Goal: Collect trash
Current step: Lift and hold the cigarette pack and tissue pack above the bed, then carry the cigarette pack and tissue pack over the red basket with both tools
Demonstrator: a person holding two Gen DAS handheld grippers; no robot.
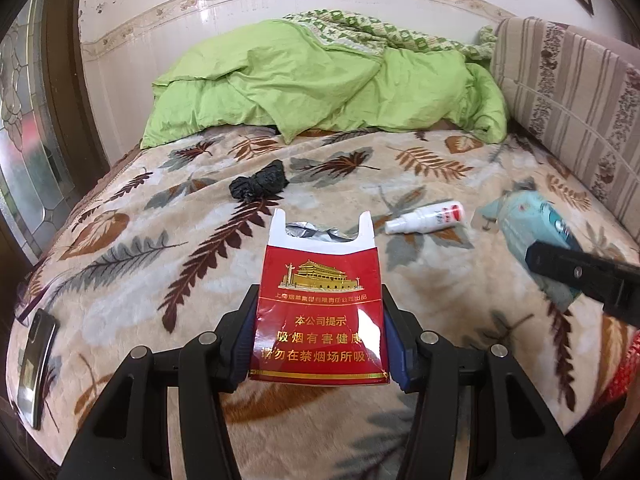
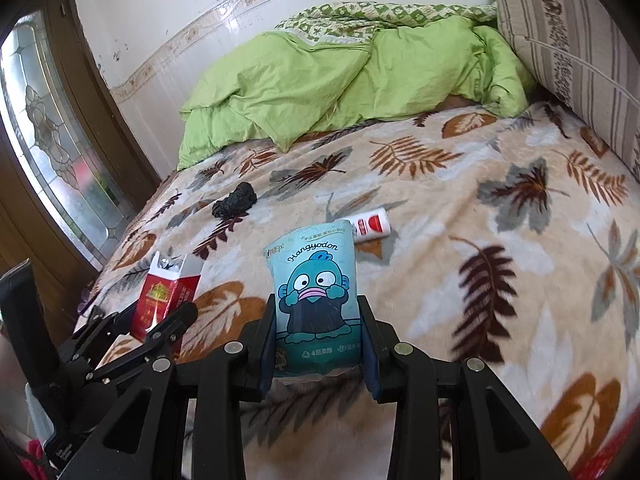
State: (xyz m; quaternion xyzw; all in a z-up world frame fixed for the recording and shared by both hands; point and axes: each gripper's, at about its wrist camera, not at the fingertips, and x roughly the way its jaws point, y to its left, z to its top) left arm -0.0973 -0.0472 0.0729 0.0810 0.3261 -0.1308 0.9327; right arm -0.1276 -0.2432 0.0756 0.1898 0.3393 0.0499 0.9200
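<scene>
My left gripper (image 1: 318, 336) is shut on an open red cigarette pack (image 1: 320, 300), held upright above the bed; the same pack (image 2: 166, 296) shows at the lower left of the right wrist view. My right gripper (image 2: 318, 336) is shut on a blue tissue pack with a cartoon fish (image 2: 316, 300), and that pack (image 1: 532, 236) appears blurred at the right of the left wrist view. A crumpled black bag (image 1: 258, 186) (image 2: 234, 202) and a small white spray bottle (image 1: 426, 218) (image 2: 372, 222) lie on the leaf-patterned blanket (image 1: 160, 240) (image 2: 460, 208).
A green quilt (image 1: 320, 84) (image 2: 340, 76) is heaped at the head of the bed. A striped cushion (image 1: 572, 96) (image 2: 572, 40) lines the right side. A dark phone (image 1: 36, 364) lies at the bed's left edge. A glass-panelled door (image 2: 52, 132) stands at left.
</scene>
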